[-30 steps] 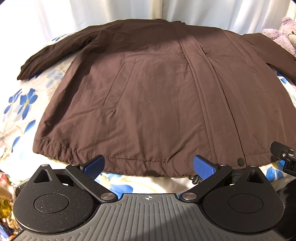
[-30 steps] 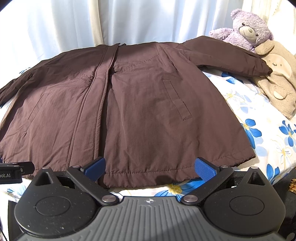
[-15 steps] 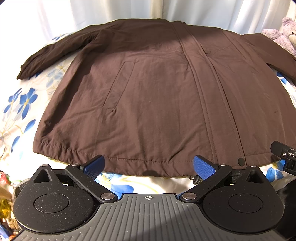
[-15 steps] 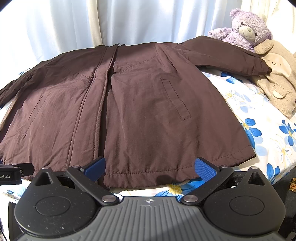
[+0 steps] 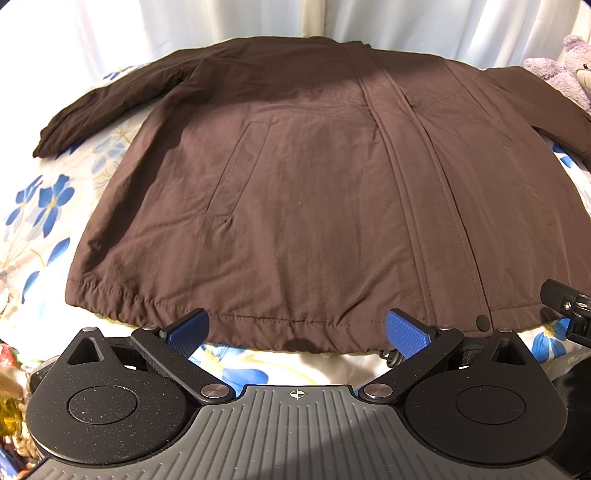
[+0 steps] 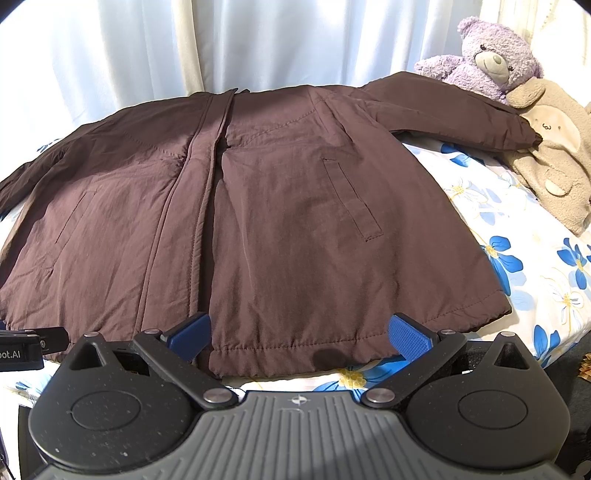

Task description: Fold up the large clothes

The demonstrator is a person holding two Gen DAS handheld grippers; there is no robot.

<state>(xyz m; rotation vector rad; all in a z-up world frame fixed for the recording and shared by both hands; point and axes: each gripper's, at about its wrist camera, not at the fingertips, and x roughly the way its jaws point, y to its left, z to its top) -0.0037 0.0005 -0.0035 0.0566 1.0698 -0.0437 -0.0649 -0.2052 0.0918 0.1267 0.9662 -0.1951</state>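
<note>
Nothing has shifted noticeably since the earlier frames: both of my grippers hover at the jacket's hem as before, and the garment lies unchanged.

Left wrist view. My left gripper (image 5: 297, 328) is spread wide, its blue pads (image 5: 186, 329) holding nothing, poised just short of the hem of the brown jacket (image 5: 295, 192). That jacket lies front-up and flat on the floral bedsheet (image 5: 40, 206), its closed placket (image 5: 421, 177) running from the collar down to a snap button (image 5: 482, 322) at the hem. Its one sleeve (image 5: 110, 107) stretches out sideways from the shoulder across the sheet. A slanted welt pocket (image 5: 236, 170) sits between that sleeve and the placket. White curtains (image 5: 184, 26) hang beyond the jacket's collar. Part of my right gripper (image 5: 567, 306) shows beside the jacket's hem.

Right wrist view. My right gripper (image 6: 299, 334) is likewise released, pads (image 6: 406, 334) wide apart and empty, just at the jacket's (image 6: 277, 221) hem. The jacket's other sleeve (image 6: 450, 114) extends sideways, its cuff touching a beige plush toy (image 6: 554, 155). A purple teddy bear (image 6: 487, 55) sits just beyond that sleeve, against the curtains (image 6: 258, 40). The bedsheet (image 6: 535, 266) is bare beside the jacket's side seam. An edge of my left gripper (image 6: 26, 347) appears beside the jacket's hem.
</note>
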